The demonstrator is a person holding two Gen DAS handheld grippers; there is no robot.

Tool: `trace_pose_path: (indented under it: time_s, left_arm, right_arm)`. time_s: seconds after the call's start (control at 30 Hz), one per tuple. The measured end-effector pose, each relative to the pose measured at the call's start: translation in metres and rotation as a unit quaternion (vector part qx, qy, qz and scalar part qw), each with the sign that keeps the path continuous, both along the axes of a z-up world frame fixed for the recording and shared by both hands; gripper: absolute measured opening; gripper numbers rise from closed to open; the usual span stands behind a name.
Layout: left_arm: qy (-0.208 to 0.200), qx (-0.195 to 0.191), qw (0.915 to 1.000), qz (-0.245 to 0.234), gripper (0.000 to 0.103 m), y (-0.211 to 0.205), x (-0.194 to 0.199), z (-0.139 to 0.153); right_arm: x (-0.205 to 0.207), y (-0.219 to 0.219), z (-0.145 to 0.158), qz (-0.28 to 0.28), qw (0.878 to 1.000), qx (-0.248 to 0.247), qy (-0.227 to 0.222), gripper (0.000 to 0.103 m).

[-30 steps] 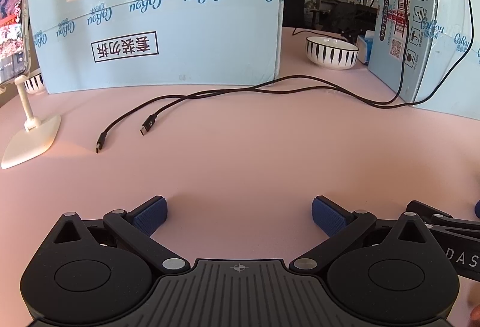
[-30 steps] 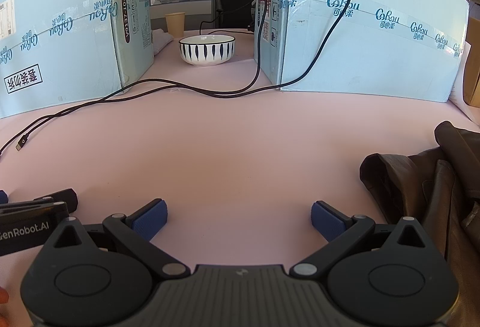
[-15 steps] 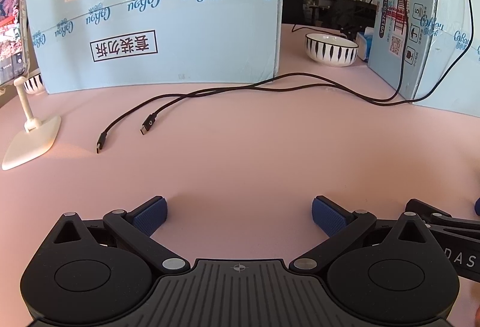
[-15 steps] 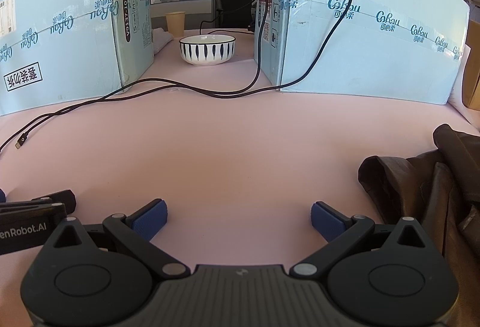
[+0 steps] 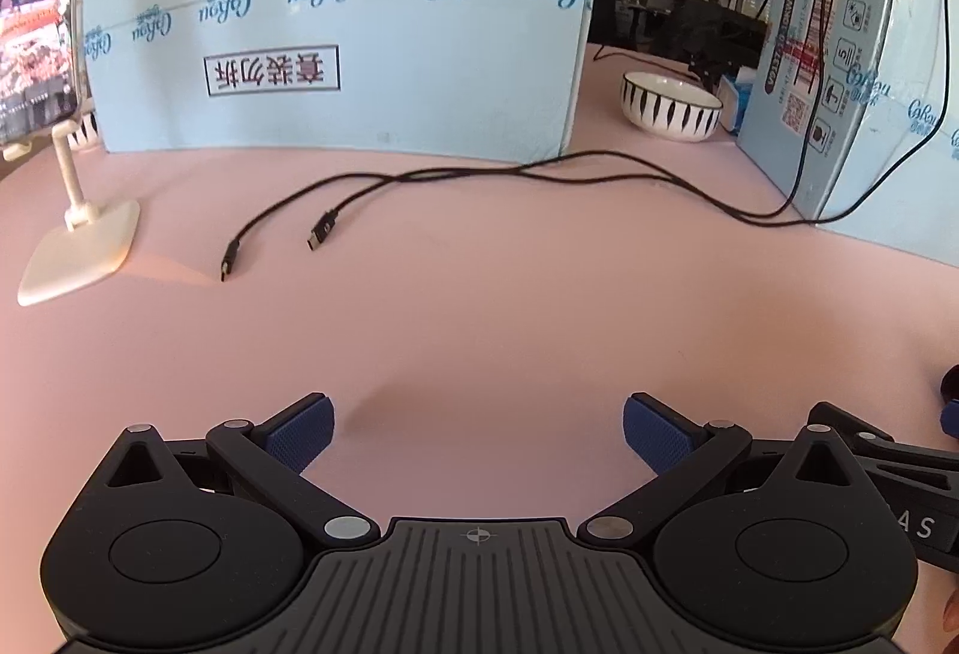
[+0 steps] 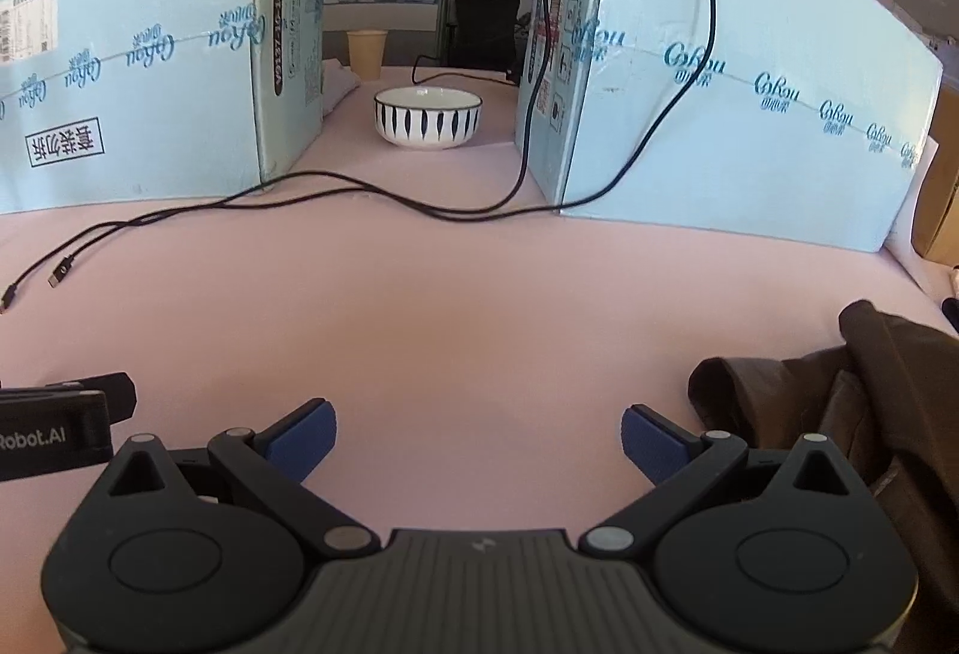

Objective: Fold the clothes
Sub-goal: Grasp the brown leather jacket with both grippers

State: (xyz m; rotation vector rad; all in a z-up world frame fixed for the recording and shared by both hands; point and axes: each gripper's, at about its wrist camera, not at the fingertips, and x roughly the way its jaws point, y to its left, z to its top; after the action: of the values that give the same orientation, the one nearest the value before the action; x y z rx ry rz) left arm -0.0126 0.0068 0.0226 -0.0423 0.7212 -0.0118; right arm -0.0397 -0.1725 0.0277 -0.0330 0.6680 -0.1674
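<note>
garment: dark brown garment [image 6: 887,390] heaped at right edge of the pink tabletop [image 6: 467,318], just right of your right claw [image 6: 478,435]
nearer claw: right (left claw [image 5: 478,429] sees no cloth)
claws: both spread apart, empty
long axis: cannot tell, mostly out of view
next: reach right

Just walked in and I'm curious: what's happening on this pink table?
A person holds two grippers over the pink table, meant for folding clothes. Both the left gripper and the right gripper are open and hold nothing. A crumpled brown garment lies unfolded beside the right gripper. Folding hasn't begun.
</note>
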Motion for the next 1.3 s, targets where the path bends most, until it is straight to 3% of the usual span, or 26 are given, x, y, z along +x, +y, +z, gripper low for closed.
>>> trace_pose_path:
  time_s: [0.37, 0.63, 0.9, 1.07, 1.2, 1.3]
  left_arm:
    - [-0.015, 0.011, 0.9963, -0.084, 0.103, -0.048, -0.011, 0.019]
    - [-0.019, 0.019, 0.9864, -0.162, 0.103, -0.097, -0.026, 0.024]
    - [0.009, 0.009, 0.9722, -0.234, 0.103, -0.145, -0.037, 0.018]
    - [0.036, 0.011, 0.9606, -0.275, 0.103, -0.172, -0.045, 0.011]
    - [0.073, -0.020, 0.9495, -0.305, 0.103, -0.182, -0.050, 0.009]
    - [0.098, -0.026, 0.9388, -0.329, 0.103, -0.193, -0.053, 0.004]
  right_arm:
    - [-0.030, -0.036, 0.031, -0.038, 0.998, -0.038, -0.029, 0.103]
    - [-0.060, -0.087, 0.041, -0.084, 0.995, -0.038, -0.033, 0.103]
    - [-0.110, -0.151, 0.051, -0.136, 0.987, -0.056, -0.060, 0.103]
    - [-0.147, -0.214, 0.055, -0.140, 0.988, 0.027, -0.059, 0.103]
    - [-0.152, -0.243, 0.042, -0.136, 0.986, 0.098, -0.017, 0.103]
    - [-0.146, -0.250, 0.030, -0.128, 0.983, 0.132, -0.015, 0.101]
